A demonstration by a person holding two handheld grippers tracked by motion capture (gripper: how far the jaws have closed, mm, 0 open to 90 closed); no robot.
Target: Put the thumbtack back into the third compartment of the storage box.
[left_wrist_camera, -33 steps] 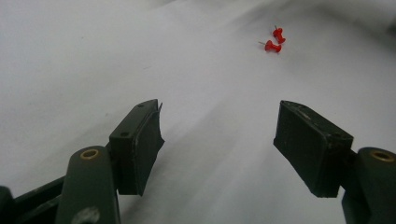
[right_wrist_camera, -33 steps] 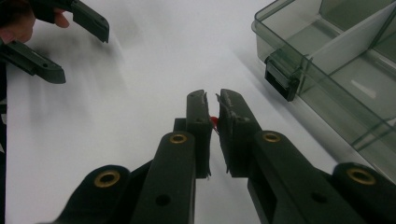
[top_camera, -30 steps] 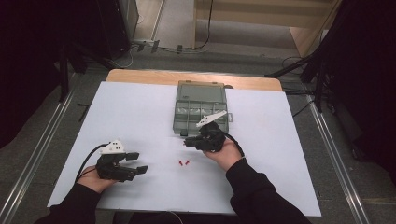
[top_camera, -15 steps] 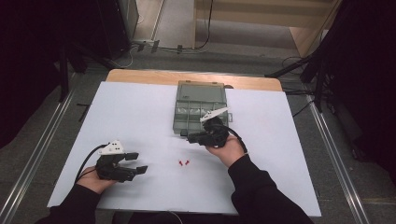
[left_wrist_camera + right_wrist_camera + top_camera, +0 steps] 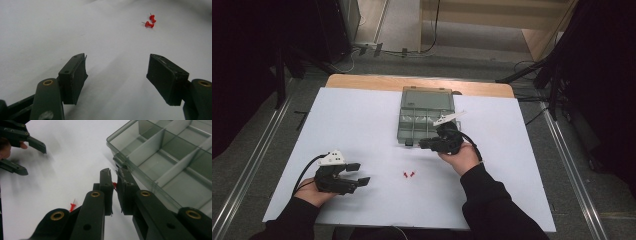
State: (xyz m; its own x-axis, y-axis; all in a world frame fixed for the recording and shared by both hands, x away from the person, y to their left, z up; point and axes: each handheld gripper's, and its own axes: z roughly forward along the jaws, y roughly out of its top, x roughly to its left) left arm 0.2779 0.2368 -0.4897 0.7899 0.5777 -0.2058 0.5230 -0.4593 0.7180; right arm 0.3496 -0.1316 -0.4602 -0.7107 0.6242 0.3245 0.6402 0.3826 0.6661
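Two red pushpins (image 5: 408,175) lie on the white table (image 5: 362,120), and they show ahead in the left gripper view (image 5: 149,21). My left gripper (image 5: 360,173) rests at the lower left, jaws open and empty (image 5: 117,75). My right gripper (image 5: 423,144) is at the near edge of the clear grey compartment box (image 5: 424,117). Its jaws (image 5: 113,180) are shut on a small red pushpin (image 5: 114,185), of which a sliver shows between the pads. One pushpin on the table (image 5: 72,206) shows below the right gripper's jaws.
The box (image 5: 175,157) stands open, with several bare compartments near the right gripper's jaws. The right gripper view has the left gripper (image 5: 33,161) far off at its top left. Beyond the box runs the table's wooden back edge (image 5: 422,85).
My right gripper has edged slightly toward the box's near edge. The left gripper and the two pushpins on the table have stayed where they were.
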